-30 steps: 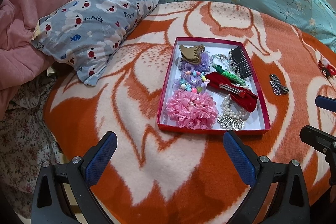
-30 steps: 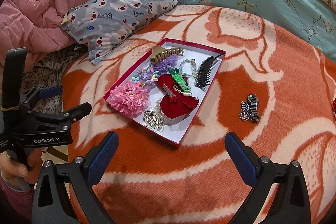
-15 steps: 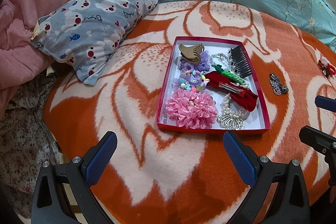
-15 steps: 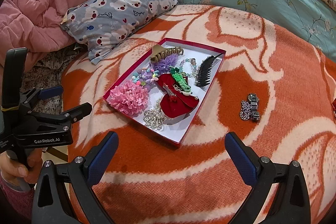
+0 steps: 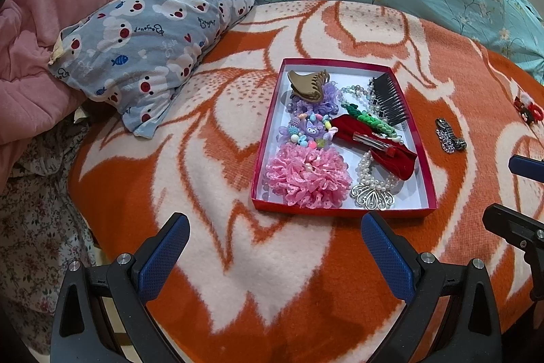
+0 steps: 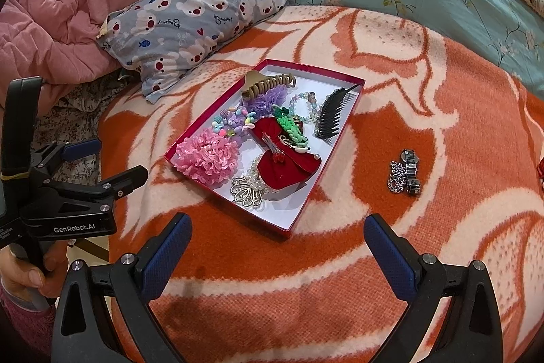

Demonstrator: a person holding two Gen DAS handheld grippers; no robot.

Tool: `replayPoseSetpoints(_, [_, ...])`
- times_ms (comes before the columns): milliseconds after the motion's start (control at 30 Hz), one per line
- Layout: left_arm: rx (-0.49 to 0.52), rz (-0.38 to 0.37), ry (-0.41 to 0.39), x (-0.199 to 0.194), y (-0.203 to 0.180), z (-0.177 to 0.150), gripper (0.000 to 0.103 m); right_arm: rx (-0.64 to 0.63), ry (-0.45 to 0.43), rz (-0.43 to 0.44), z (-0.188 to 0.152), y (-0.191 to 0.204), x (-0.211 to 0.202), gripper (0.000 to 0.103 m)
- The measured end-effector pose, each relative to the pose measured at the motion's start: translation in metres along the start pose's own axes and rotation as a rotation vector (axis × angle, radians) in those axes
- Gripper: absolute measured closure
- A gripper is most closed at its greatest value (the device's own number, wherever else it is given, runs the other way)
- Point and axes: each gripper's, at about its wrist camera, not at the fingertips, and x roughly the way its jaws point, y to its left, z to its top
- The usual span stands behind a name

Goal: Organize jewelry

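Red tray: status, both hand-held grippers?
Left hand-held gripper open, empty, short of the red tray. Right hand-held gripper open, empty. Silver chain bracelet out on the blanket, right of tray. Path clear.

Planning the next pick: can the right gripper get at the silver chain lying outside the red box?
Probably yes. The silver chain lies alone on the blanket, right of the red box; the right gripper is open, and nothing lies between.

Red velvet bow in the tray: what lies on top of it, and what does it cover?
On the red velvet bow lie a green braided band and a metal clip. A pearl strand passes beneath its edge; how far it runs underneath is hidden.
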Motion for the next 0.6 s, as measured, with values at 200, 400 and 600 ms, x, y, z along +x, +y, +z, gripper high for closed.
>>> replayPoseSetpoints(200, [-0.001,-0.004,0.001,0.0029,0.0004,0.0006,0.001,0.001,0.003,0.002,-0.0021,-0.0005,0.0014,0.001])
replayPoseSetpoints(400, [0.001,-0.005,0.001,0.0037,0.0008,0.0010,0.001,0.003,0.007,0.001,-0.0025,-0.0027,0.0036,0.001])
replayPoseSetpoints(600, [-0.001,-0.009,0.003,0.0059,0.0007,0.0024,0.001,0.005,0.010,0.001,-0.0022,-0.0038,0.0049,0.001])
